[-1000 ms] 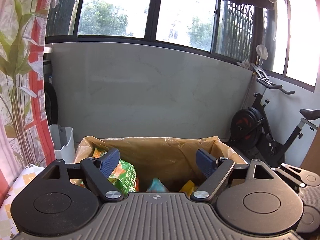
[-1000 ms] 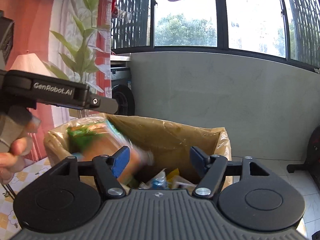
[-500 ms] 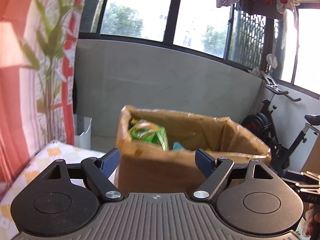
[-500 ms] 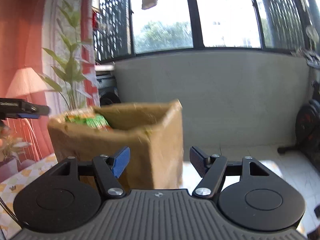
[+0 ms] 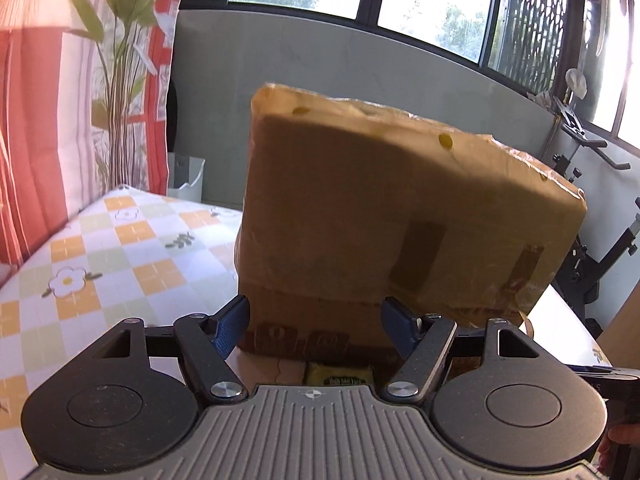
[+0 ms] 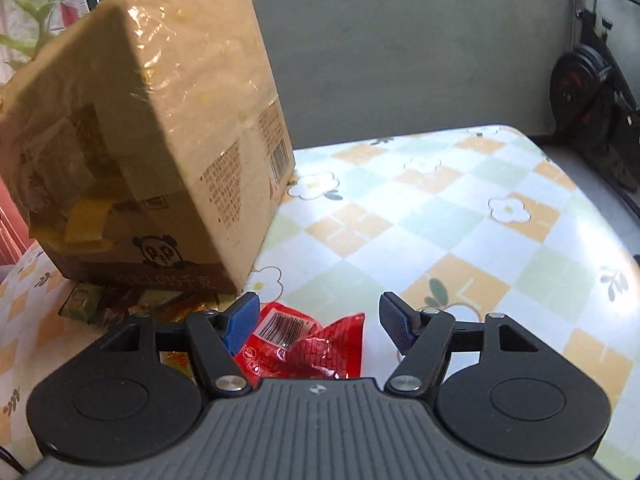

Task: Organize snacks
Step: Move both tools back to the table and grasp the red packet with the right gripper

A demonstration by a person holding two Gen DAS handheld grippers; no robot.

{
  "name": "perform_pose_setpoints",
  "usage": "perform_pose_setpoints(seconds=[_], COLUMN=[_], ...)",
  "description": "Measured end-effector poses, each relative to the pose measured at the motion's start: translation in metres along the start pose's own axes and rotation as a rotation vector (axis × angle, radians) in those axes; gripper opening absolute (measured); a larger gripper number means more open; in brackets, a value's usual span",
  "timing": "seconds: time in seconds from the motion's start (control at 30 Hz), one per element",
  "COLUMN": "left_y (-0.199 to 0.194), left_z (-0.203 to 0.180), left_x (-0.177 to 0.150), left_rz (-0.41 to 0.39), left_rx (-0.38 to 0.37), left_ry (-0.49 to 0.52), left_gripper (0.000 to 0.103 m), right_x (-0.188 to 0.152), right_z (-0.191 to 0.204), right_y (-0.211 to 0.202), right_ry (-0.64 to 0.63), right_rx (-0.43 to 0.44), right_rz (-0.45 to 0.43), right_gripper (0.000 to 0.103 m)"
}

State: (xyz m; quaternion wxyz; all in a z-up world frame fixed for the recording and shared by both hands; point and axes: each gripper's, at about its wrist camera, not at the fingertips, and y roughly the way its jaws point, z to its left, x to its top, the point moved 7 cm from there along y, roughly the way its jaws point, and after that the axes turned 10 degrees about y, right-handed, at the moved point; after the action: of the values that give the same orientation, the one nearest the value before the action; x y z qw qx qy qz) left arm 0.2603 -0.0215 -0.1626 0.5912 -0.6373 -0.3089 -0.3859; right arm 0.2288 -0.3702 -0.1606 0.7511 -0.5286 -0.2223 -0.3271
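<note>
Both views have dropped from above the cardboard box (image 6: 160, 140) to desk (image 6: 460, 216) level; right tongs (image 6: 316, 320), wide and empty, straddle the red snack packet (image 6: 304, 344), left tongs (image 5: 316, 328) wide too. Closing carelessly could nudge the box or crush the slippery packet.

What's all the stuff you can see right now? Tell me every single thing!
cardboard box: one, brown, wrapped in clear film, standing on the table
table: one, white cloth with orange and green checks and flowers
red snack packet: one, red, on the table between the right claw's fingers
small snack packets: several, green, brown and gold, at the box's base
exercise bike: one, black, beyond the table
curtain: one, red and white with green leaves, far left
white bin: one, by the curtain
left claw: open, empty
right claw: open
</note>
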Motion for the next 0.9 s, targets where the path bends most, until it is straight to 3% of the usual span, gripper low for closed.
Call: perform_pose_setpoints(seconds=[0.33,0.47,0.73,0.9], left_y=[-0.001,-0.003,0.002,0.007], left_z=[-0.009,-0.016,-0.032,-0.035], left_x=[-0.036,-0.043,-0.054,-0.062], left_rz=[0.049,0.051,0.062,0.083], left_rx=[-0.027,-0.045,-0.091,-0.101], left_ry=[-0.023,-0.009,0.033,0.038], left_gripper=[0.074,0.071,0.069,0.066], right_x=[-0.051,-0.046,-0.029,-0.034], right_z=[0.033,0.036,0.033,0.038], right_y=[-0.031,-0.039,0.005,0.014], right_ry=[-0.051,-0.169,-0.122,-0.204], right_rx=[0.082,0.018,-0.048,-0.098], right_rz=[0.100,0.041,0.028,-0.010], right_gripper=[0.069,0.069,0.069,0.066])
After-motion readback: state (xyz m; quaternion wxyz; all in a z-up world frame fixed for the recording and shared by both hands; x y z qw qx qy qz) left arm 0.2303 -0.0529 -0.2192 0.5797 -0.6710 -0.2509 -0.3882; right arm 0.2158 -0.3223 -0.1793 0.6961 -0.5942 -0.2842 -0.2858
